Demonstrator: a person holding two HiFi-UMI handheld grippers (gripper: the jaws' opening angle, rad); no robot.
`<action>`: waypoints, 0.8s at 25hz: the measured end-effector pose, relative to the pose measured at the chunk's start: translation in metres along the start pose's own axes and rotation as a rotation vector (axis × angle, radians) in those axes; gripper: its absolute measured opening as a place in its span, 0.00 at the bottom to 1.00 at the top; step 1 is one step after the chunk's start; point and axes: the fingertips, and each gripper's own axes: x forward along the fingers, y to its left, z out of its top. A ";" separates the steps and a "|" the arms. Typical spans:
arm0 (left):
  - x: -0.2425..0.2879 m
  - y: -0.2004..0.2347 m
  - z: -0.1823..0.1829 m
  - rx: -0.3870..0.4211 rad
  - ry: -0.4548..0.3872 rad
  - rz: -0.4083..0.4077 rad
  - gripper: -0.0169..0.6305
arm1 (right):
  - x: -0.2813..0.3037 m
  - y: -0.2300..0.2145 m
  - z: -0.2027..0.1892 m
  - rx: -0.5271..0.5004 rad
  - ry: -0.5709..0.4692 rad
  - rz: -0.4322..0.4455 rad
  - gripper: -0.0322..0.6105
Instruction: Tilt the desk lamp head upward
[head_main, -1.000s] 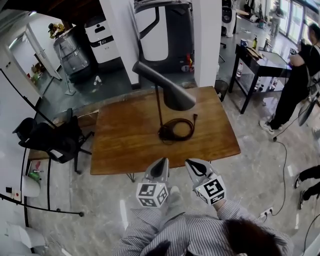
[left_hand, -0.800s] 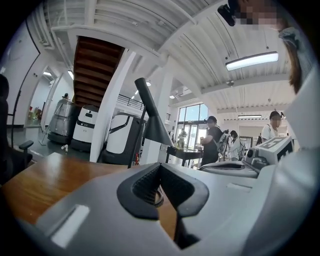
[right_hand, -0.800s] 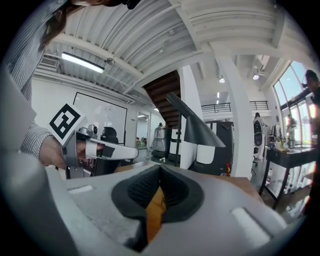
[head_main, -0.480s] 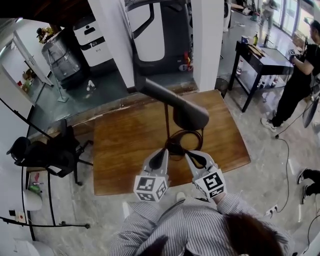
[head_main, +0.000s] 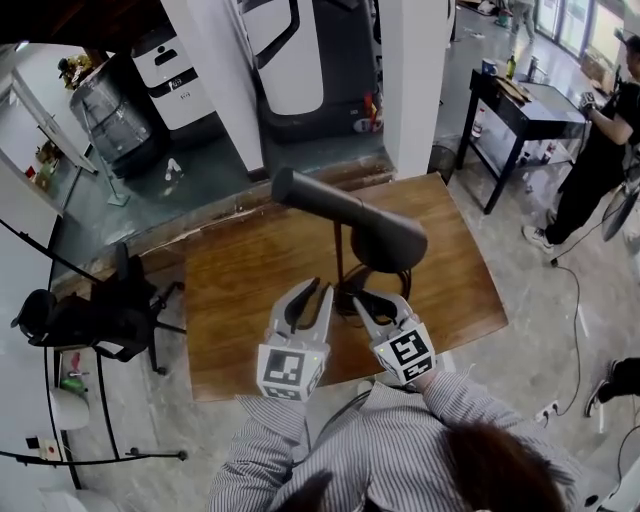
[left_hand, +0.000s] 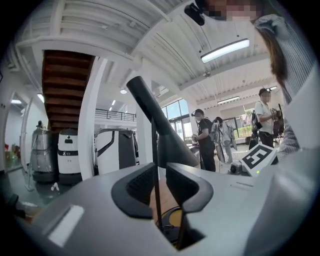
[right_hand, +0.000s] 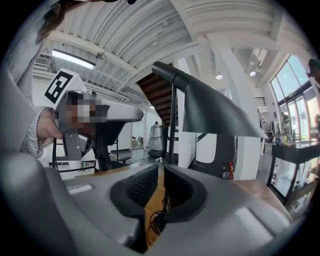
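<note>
The desk lamp stands on the wooden table. Its dark grey cone head points down and to the right on a thin stem. A black cable lies coiled round its base. My left gripper hovers over the table's near part, just left of the stem, and touches nothing. Its jaws have just been opening and stand a little apart; in the left gripper view the stem and the head show beyond the gap. My right gripper is shut and empty in front of the base, with the head above it.
A black office chair stands left of the table. Behind it are a white pillar and a large dark machine. At the right a person stands by a black side table.
Both grippers have moved forward from beyond the table's near edge to the lamp's base. The left jaws went from shut to slightly apart. The lamp has not moved.
</note>
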 end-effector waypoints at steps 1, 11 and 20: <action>0.001 0.003 0.006 0.032 -0.003 -0.005 0.15 | 0.005 -0.001 0.000 0.005 -0.002 -0.003 0.09; 0.002 0.022 0.096 0.382 -0.010 -0.017 0.28 | 0.056 -0.011 -0.012 0.038 0.022 0.013 0.22; 0.001 0.038 0.140 0.701 0.013 0.020 0.38 | 0.074 -0.016 -0.017 0.050 0.032 0.050 0.17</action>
